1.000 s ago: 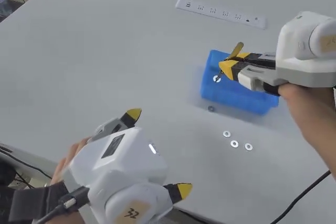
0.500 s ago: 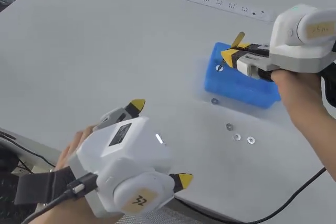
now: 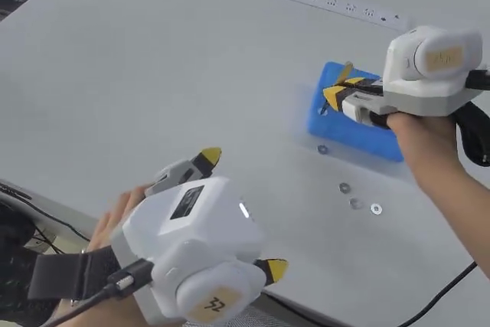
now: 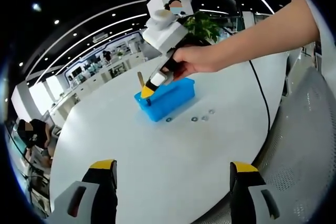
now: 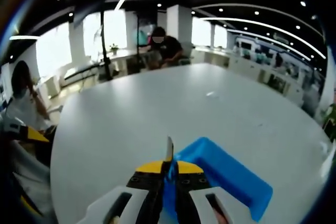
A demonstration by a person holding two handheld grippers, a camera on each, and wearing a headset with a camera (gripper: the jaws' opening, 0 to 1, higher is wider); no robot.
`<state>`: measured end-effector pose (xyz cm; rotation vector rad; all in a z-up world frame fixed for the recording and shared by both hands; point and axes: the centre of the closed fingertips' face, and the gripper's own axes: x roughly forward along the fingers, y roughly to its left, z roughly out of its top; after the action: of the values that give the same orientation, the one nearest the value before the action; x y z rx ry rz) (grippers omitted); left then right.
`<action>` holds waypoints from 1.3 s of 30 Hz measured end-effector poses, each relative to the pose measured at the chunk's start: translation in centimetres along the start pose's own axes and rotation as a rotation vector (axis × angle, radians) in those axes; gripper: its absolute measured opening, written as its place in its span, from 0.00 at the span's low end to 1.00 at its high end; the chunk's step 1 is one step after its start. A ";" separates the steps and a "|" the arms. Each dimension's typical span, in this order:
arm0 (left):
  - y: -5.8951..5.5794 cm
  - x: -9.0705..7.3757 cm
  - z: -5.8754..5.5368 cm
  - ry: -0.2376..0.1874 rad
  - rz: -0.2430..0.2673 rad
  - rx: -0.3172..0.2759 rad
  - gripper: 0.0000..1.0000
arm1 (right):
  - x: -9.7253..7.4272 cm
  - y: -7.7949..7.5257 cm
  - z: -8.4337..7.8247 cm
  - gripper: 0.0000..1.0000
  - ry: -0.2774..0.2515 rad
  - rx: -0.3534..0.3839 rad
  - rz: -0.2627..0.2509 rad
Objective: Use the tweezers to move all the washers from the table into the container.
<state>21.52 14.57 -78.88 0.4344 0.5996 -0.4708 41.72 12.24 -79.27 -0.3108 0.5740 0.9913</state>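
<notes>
Left gripper is nearest, jaws spread wide, holding nothing. Four washers lie loose on the table, beside one blue container. Right gripper is over the container, jaws nearly closed, pinching one pair of tweezers. The right gripper view shows that pinch close up. One power strip lies farthest.

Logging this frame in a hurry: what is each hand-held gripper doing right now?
Left hand-held gripper: open, holding nothing.
Right hand-held gripper: shut on the tweezers.
</notes>
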 end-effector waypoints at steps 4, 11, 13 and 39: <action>0.0 0.1 -0.1 0.007 -0.001 0.003 0.91 | 0.6 -0.2 -0.8 0.03 0.017 0.001 0.001; -0.1 0.1 -0.3 0.017 -0.003 0.010 0.91 | 0.8 -0.3 -1.1 0.03 0.025 -0.016 0.006; -0.1 0.1 -0.4 0.019 -0.002 0.012 0.91 | 0.8 -0.1 -1.0 0.03 0.029 -0.032 0.006; 0.8 -0.3 0.5 -0.033 0.016 -0.074 0.98 | -5.2 0.6 2.8 0.04 -0.117 0.026 -0.005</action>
<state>21.98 15.07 -78.14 0.3602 0.5789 -0.4385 39.94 10.37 -73.94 -0.2291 0.4788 0.9899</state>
